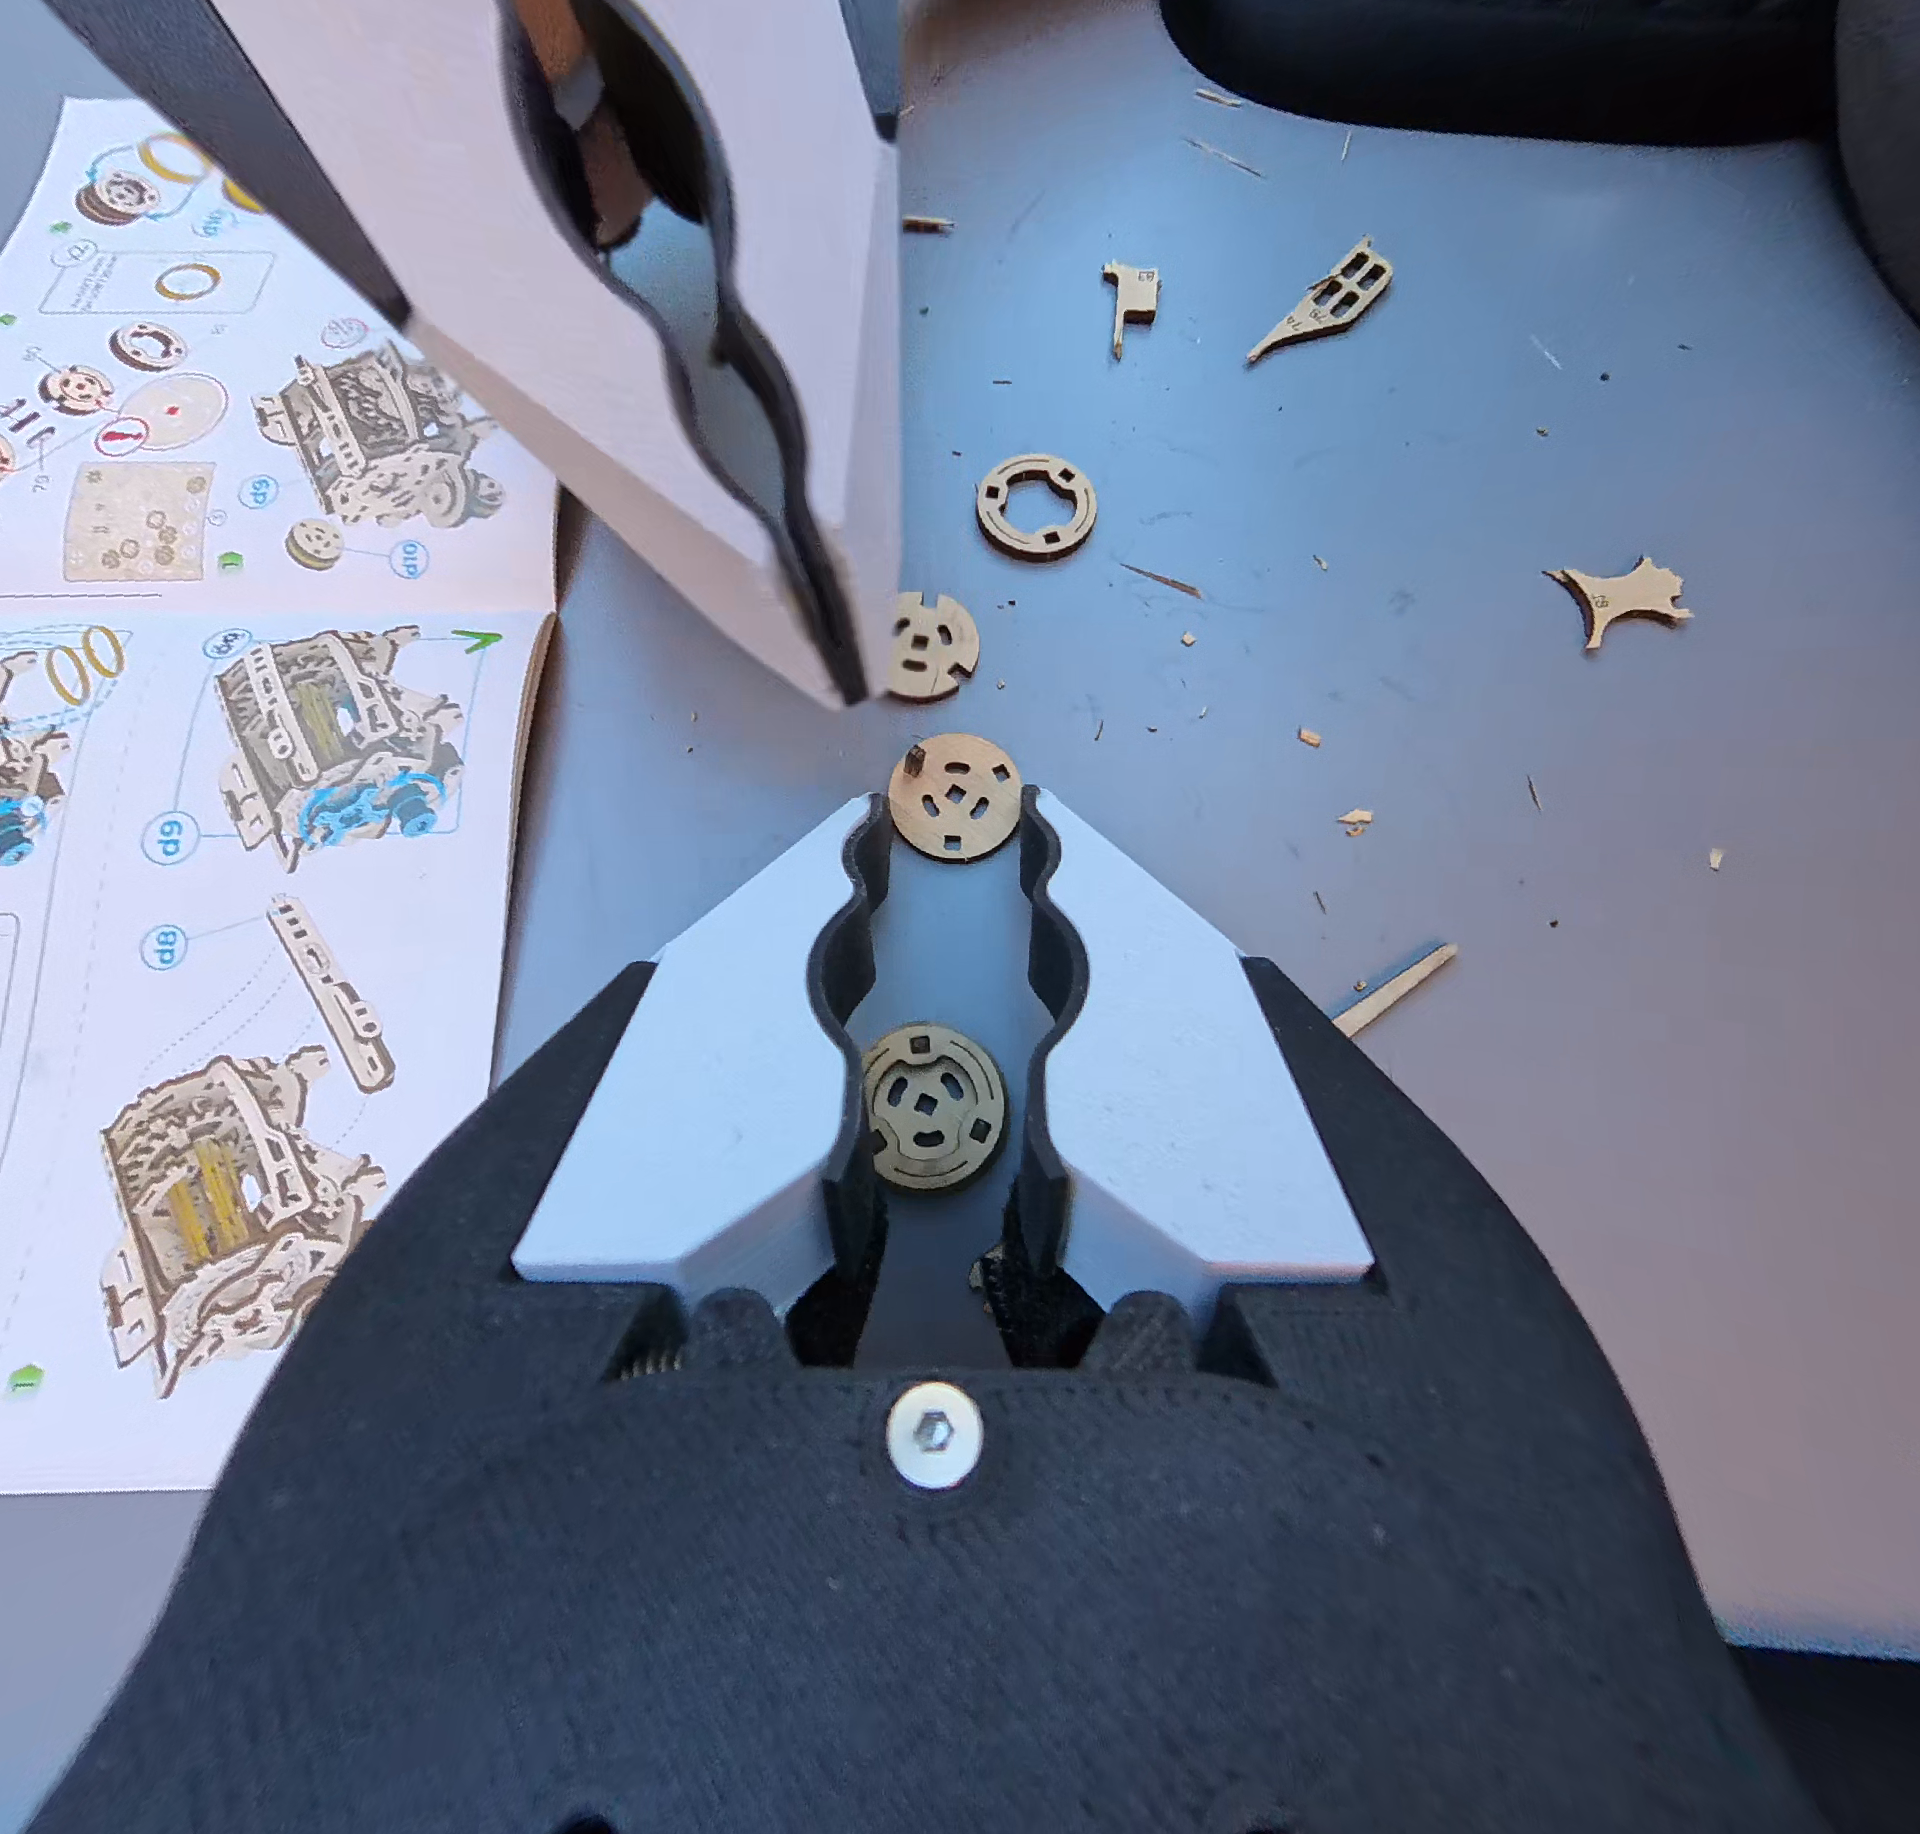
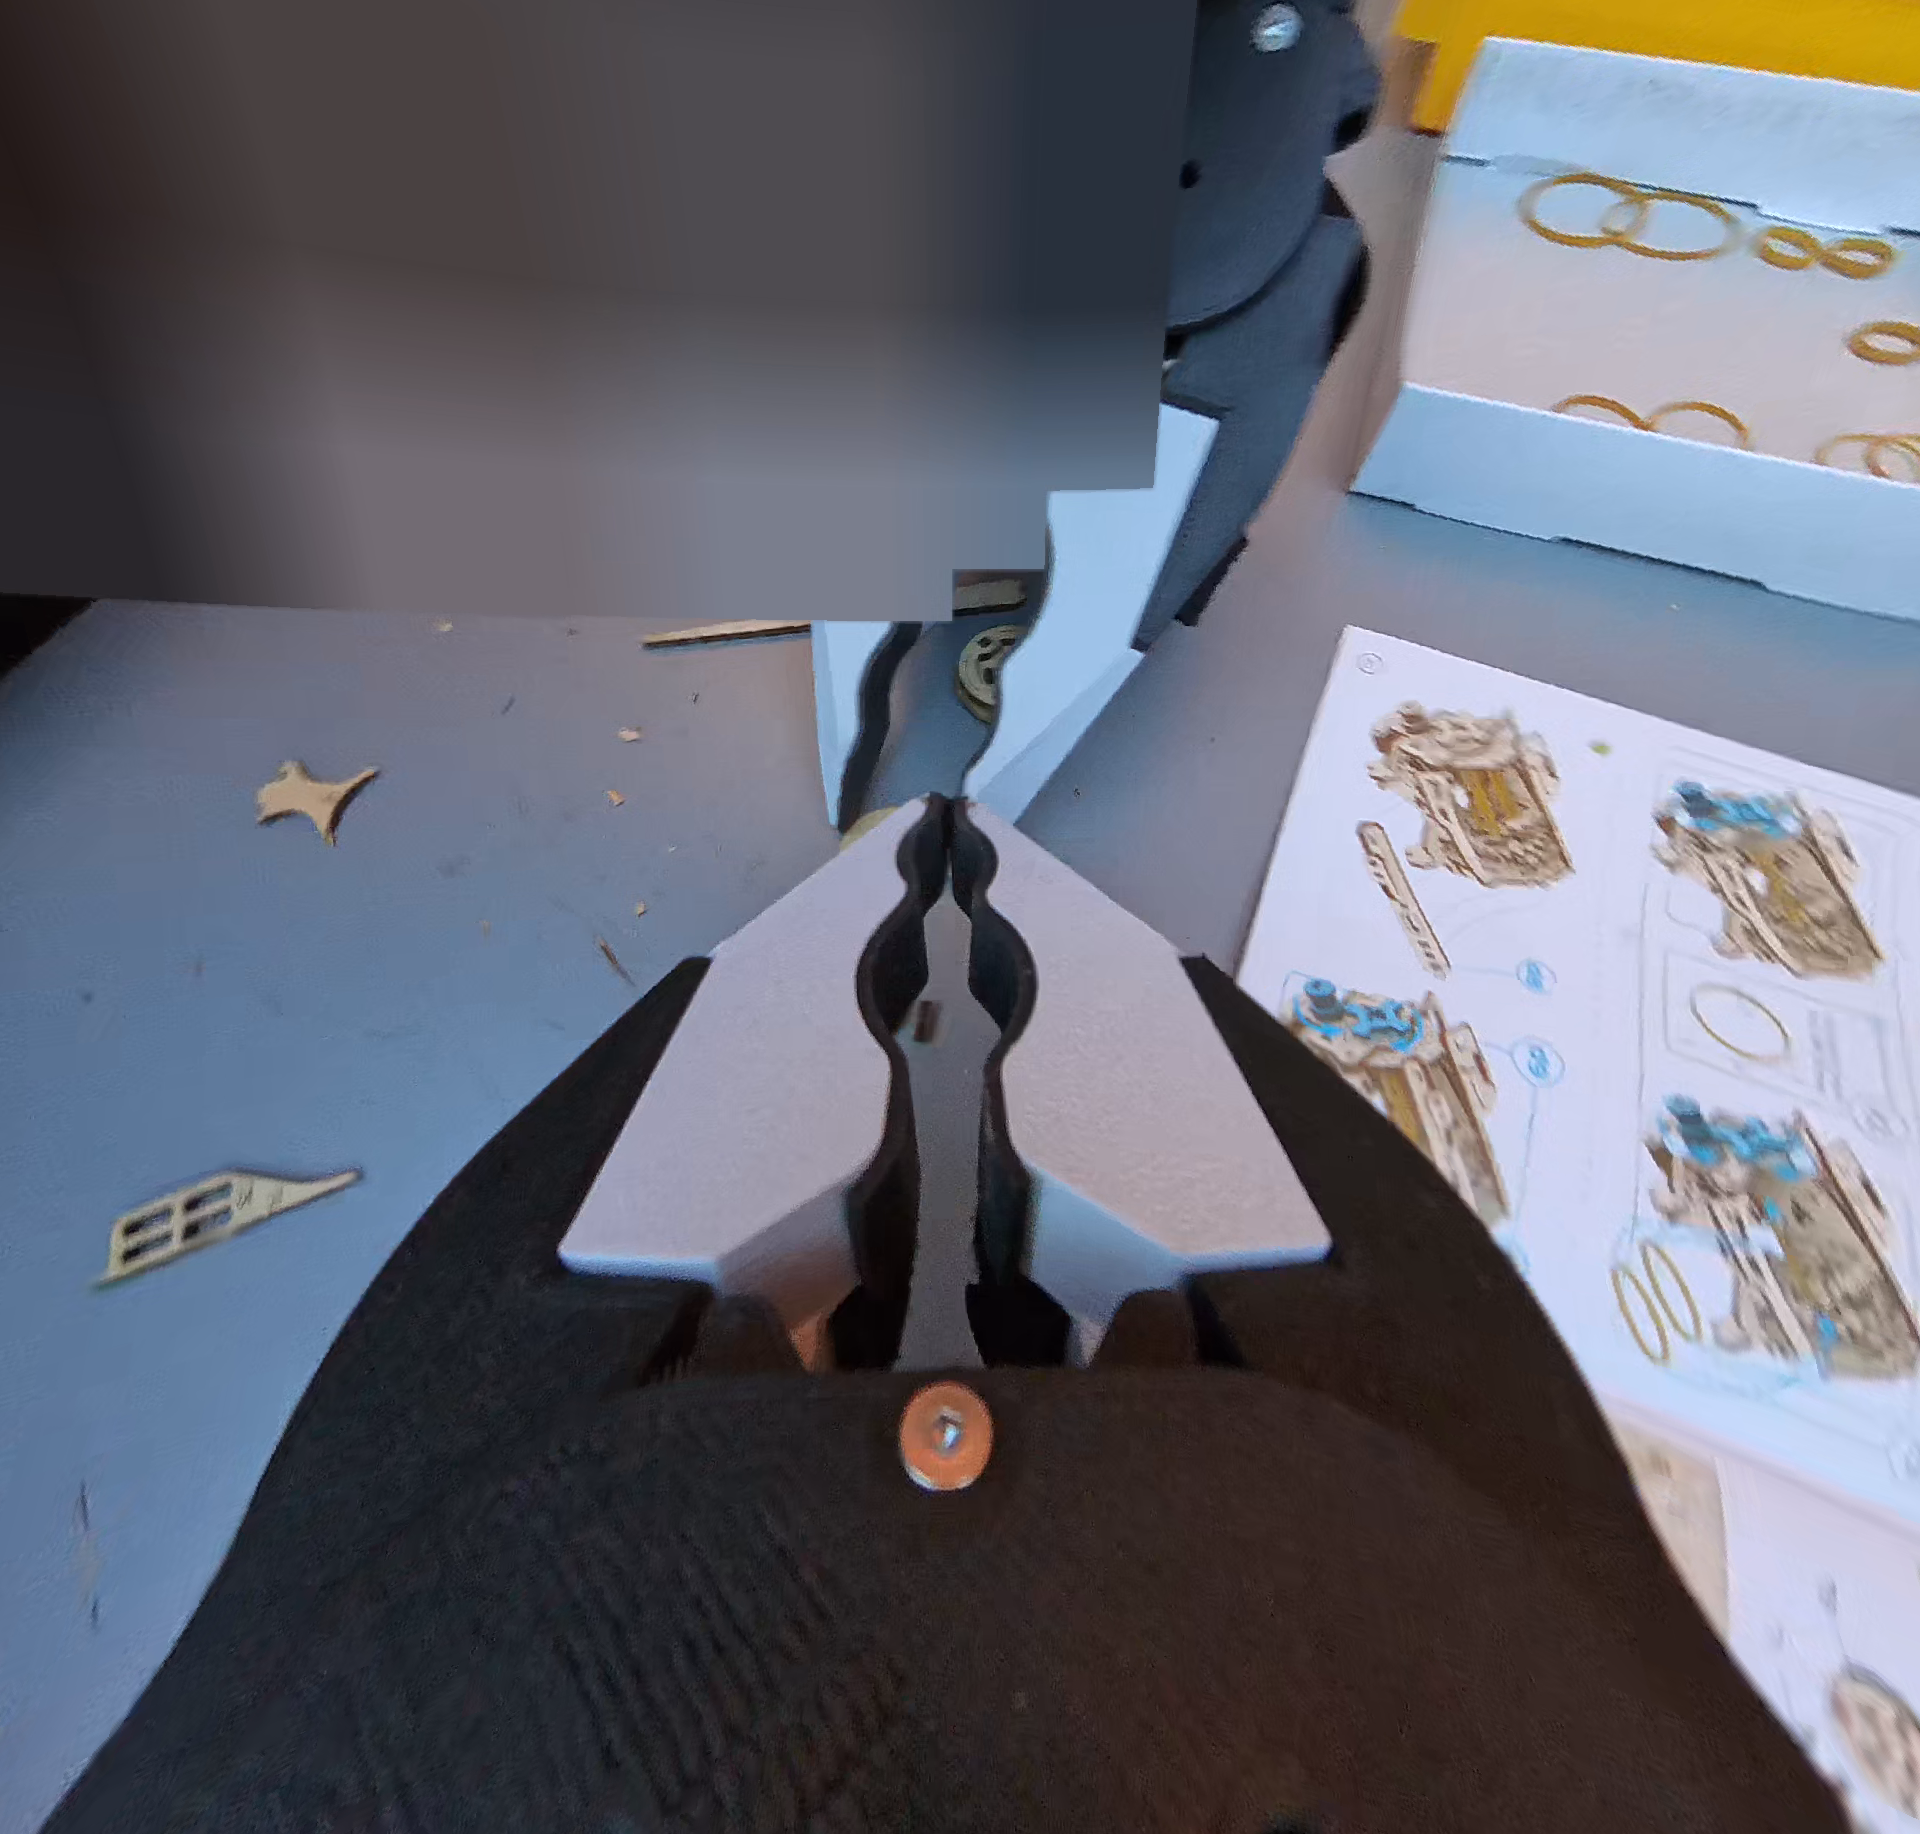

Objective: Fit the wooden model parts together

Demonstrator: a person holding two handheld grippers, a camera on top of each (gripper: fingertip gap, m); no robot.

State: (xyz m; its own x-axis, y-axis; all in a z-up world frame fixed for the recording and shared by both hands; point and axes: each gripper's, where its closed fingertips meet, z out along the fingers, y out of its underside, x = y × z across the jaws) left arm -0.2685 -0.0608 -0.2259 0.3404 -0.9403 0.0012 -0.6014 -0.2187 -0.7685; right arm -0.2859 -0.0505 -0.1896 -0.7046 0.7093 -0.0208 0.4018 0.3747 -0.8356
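Centre of frame: wooden disc (image 1: 954, 797) pinched between left gripper (image 1: 954, 799) tips; right gripper (image 2: 948, 805) narrowed almost closed, upper left, just beside.

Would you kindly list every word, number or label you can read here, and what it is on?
Instruction sheet: blue circled step labels and small print; I do not quote writing.
Flag-shaped scrap, window-shaped scrap, star-shaped scrap: tiny engraved part marks, not quoted.
White box: no writing visible.
Right wrist view: sheet print is blurred.
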